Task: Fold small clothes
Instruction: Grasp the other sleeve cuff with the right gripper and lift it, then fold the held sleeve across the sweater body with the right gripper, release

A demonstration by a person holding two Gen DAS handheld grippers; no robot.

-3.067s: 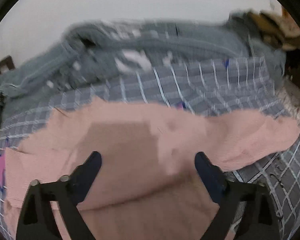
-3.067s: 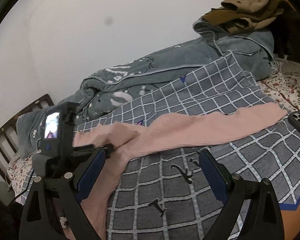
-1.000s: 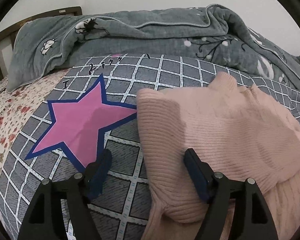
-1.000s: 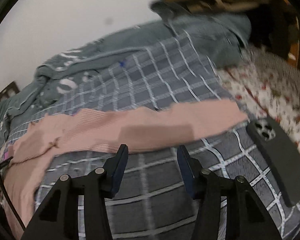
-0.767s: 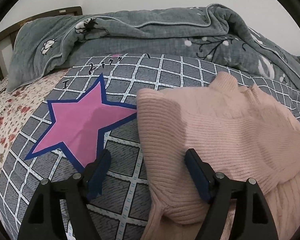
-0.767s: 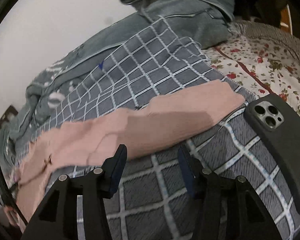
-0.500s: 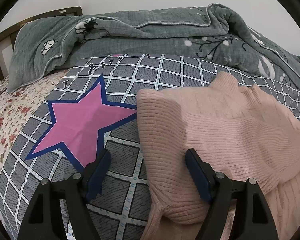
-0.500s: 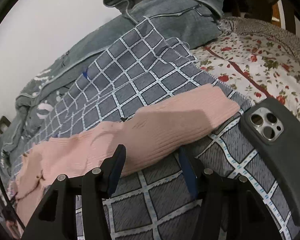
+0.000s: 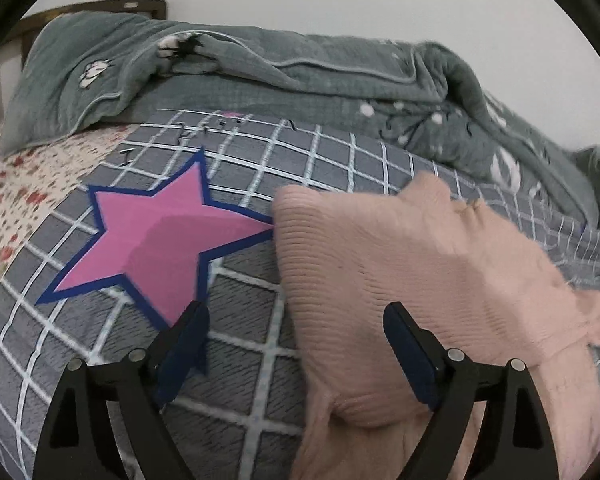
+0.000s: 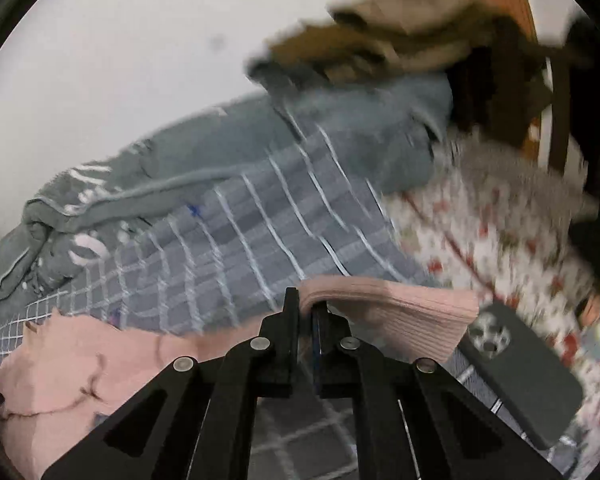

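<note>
A pink ribbed sweater (image 9: pixel 412 272) lies on a grey checked blanket (image 9: pixel 320 160) on a bed. My left gripper (image 9: pixel 296 340) is open, low over the blanket, with the sweater's folded left edge between its fingers. In the right wrist view my right gripper (image 10: pixel 306 308) is shut on the sweater's long sleeve (image 10: pixel 396 312) near the cuff. The rest of the sweater (image 10: pixel 88 364) lies bunched at the lower left.
A pink star (image 9: pixel 156 240) is printed on the blanket left of the sweater. A grey-green quilt (image 9: pixel 260 76) is heaped along the wall. A dark phone (image 10: pixel 520 376) lies right of the sleeve cuff. Brown clothes (image 10: pixel 380 36) sit on the quilt's far end. A floral sheet (image 10: pixel 500 240) covers the bed's right side.
My right gripper has closed on the sleeve near its cuff and the view now blurs with motion. The left gripper has stayed open and shifted slightly.
</note>
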